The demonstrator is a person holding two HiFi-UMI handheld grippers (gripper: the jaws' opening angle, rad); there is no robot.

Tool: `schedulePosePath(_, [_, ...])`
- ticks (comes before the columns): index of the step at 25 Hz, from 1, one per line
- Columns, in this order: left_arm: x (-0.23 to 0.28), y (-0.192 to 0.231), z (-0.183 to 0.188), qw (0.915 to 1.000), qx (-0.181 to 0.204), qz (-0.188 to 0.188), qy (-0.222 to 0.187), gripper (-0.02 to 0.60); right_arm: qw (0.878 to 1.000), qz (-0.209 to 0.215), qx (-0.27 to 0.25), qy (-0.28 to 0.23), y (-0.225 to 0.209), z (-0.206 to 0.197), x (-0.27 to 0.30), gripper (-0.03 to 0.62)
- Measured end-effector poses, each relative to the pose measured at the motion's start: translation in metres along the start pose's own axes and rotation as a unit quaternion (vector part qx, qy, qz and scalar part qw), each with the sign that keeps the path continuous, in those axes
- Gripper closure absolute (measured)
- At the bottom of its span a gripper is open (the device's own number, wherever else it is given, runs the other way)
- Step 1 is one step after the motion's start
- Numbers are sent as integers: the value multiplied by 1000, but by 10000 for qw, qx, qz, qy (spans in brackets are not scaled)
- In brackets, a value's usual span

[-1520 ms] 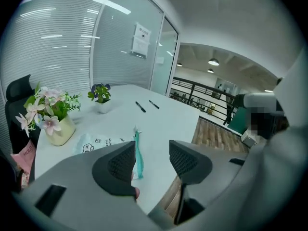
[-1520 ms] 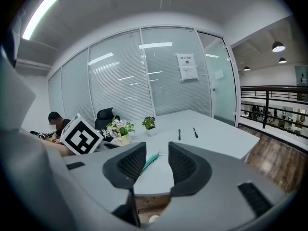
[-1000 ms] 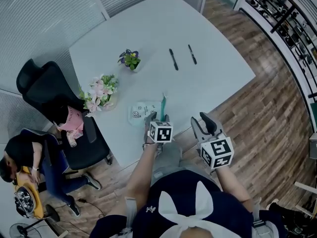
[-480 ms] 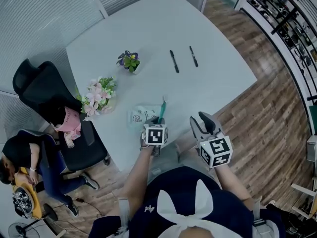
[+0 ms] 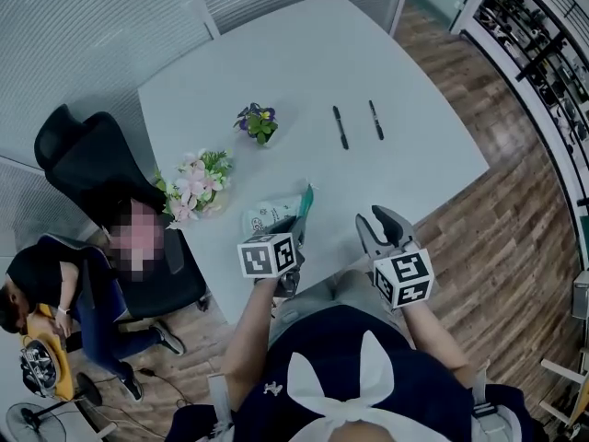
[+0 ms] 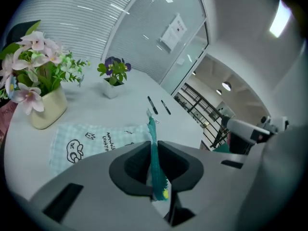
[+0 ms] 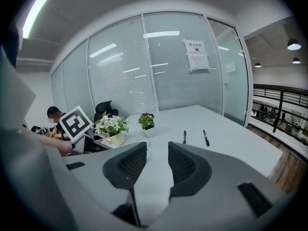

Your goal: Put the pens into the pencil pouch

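Note:
The pale checked pencil pouch (image 5: 270,215) lies near the table's front edge, its teal zipper edge (image 6: 153,139) standing up. My left gripper (image 5: 295,235) (image 6: 154,163) has just been closing, and its pads now pinch that teal edge. Two black pens (image 5: 340,127) (image 5: 376,120) lie side by side farther back on the table; the same two pens (image 7: 184,136) (image 7: 205,137) show in the right gripper view. My right gripper (image 5: 383,221) (image 7: 157,163) hovers open and empty at the table's edge, right of the pouch.
A vase of pink flowers (image 5: 197,188) stands left of the pouch, and a small potted plant (image 5: 260,122) farther back. A black chair (image 5: 81,166) and a seated person (image 5: 37,284) are beside the table's left side. The grey table (image 5: 304,53) stretches bare beyond the pens.
My left gripper has shut on the pouch's teal edge, then rolled and lifted it a little. The right gripper has shifted slightly and stays open.

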State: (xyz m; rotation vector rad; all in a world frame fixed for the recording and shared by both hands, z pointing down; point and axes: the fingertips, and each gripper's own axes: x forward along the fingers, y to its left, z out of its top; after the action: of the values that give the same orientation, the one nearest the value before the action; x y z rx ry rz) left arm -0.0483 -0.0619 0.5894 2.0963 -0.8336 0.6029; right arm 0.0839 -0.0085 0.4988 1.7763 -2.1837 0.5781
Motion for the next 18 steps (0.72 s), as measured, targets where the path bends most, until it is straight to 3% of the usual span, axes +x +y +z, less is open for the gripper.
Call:
schedulePosePath(8, [-39, -9, 52, 9935, -526, -676, -749, 525, 9998, 149, -56, -69, 5, 17, 27, 467])
schedulePosePath(18, [-37, 18, 65, 9884, -1027, -702, -871, 526, 9985, 546, -104, 7, 19, 33, 66, 465])
